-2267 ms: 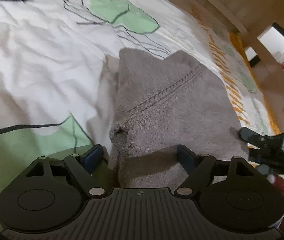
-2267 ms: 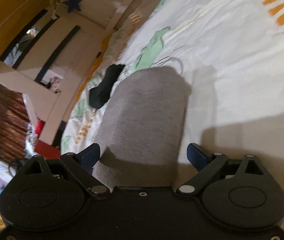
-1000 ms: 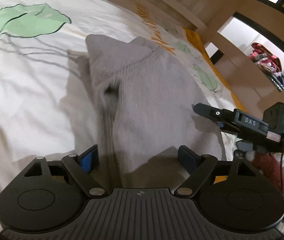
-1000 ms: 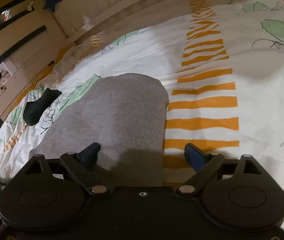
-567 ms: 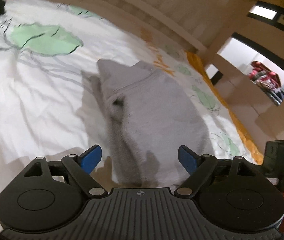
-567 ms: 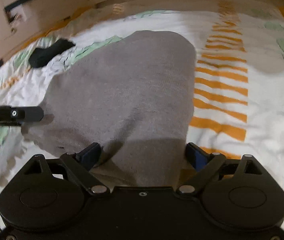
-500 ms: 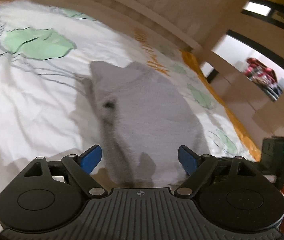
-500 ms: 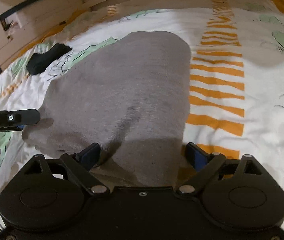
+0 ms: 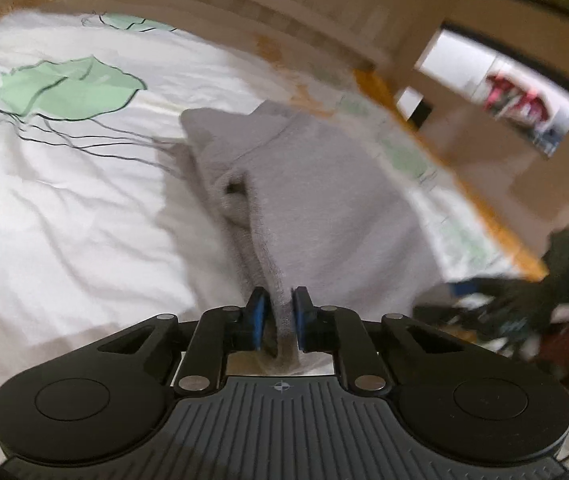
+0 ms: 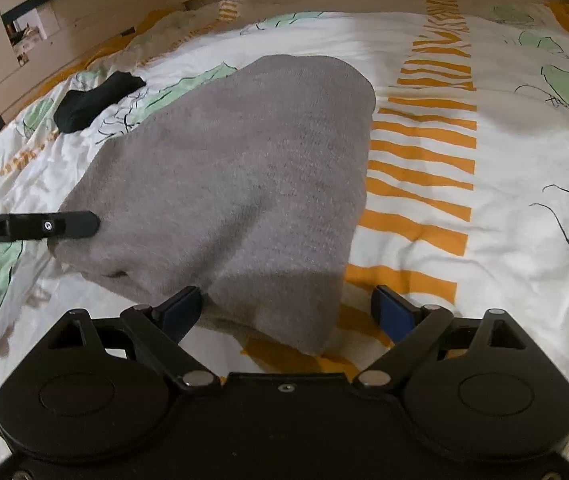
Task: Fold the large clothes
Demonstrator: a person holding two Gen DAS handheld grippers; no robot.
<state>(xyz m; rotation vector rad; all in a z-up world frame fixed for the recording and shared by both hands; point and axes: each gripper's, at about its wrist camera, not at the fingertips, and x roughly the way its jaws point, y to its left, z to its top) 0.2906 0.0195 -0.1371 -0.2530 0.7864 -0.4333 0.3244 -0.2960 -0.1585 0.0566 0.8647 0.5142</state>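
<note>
Left gripper (image 9: 277,312): the fingers are closed on a pinched ridge of the grey knit sweater (image 9: 308,200), at its near edge. The blue pads press the cloth from both sides, and a tuck of fabric hangs down between them toward the gripper body.

Right gripper (image 10: 286,312): the fingers stand wide apart and grip nothing. The near right corner of the sweater lies between them, its edge resting on the bed, touching neither pad as far as can be seen.

Location: the sweater lies on the bed's printed cover (image 10: 484,240), near its front edge, over the orange stripes and green leaf prints.

Progress, as judged: the garment already reads as a compact, doubled bundle, with no sleeve showing loose. At least one fold appears done. With one near corner gripped and the other only straddled, a further fold looks to be in preparation and not yet made. The final shape is not reached.

Differences between views: the left wrist view shows the layered side of the bundle, a ribbed seam line and a small dark opening in the folds; it is blurred. The right wrist view shows the smooth top face, the left gripper's finger (image 10: 56,225) against the sweater's left edge, and a black sock (image 10: 96,100) lying well apart on the far left of the bed.
</note>
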